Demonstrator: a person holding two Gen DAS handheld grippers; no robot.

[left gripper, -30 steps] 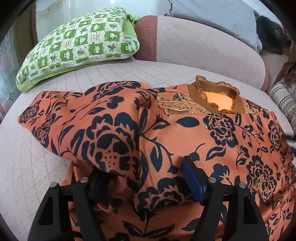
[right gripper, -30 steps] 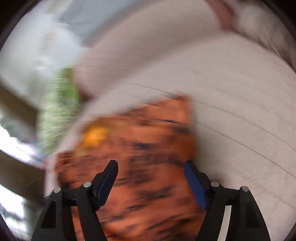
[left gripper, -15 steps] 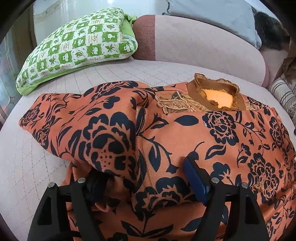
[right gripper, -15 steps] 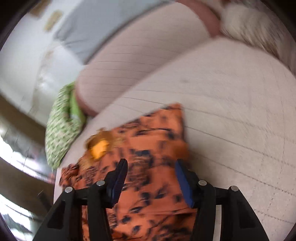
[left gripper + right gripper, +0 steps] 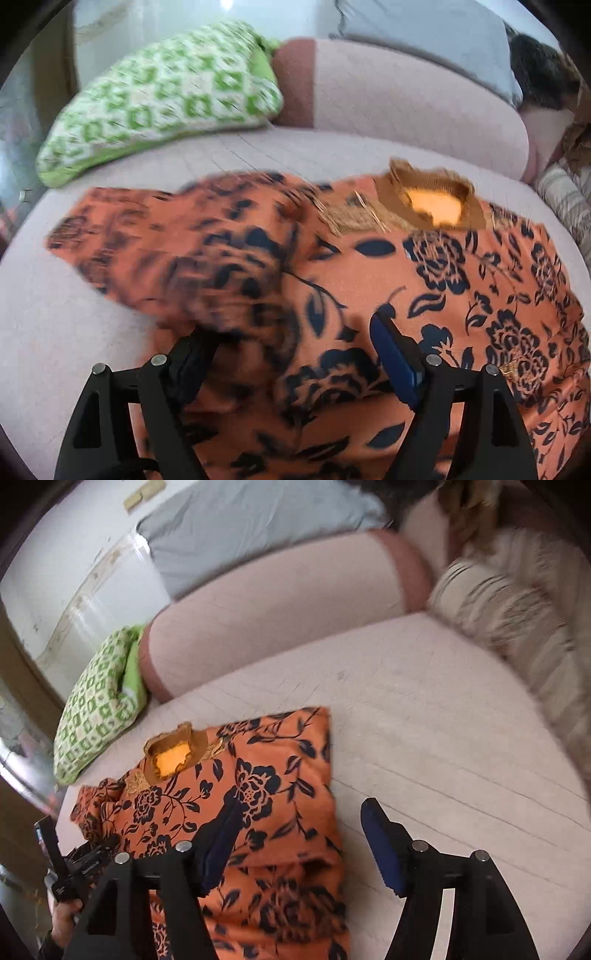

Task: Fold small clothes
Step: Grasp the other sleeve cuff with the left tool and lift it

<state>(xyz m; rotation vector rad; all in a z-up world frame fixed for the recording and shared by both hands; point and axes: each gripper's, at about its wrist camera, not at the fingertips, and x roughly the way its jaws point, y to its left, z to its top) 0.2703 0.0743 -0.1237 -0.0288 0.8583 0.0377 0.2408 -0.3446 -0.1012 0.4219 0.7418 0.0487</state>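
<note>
Landmark: pink bolster (image 5: 406,110) along the mattress's far edge
Green checked pillow (image 5: 162,107): touching its left end
Grey pillow (image 5: 251,528): behind it
Striped cushion (image 5: 517,620): at its right end

I see a pale quilted bed surface (image 5: 424,716) carrying everything. Directly on it, under my left gripper (image 5: 295,354) and ahead of it, lies the orange floral garment (image 5: 424,280). A green checked pillow (image 5: 166,103) rests ahead-left. A striped cushion (image 5: 509,620) lies ahead-right of my right gripper (image 5: 299,834).
</note>
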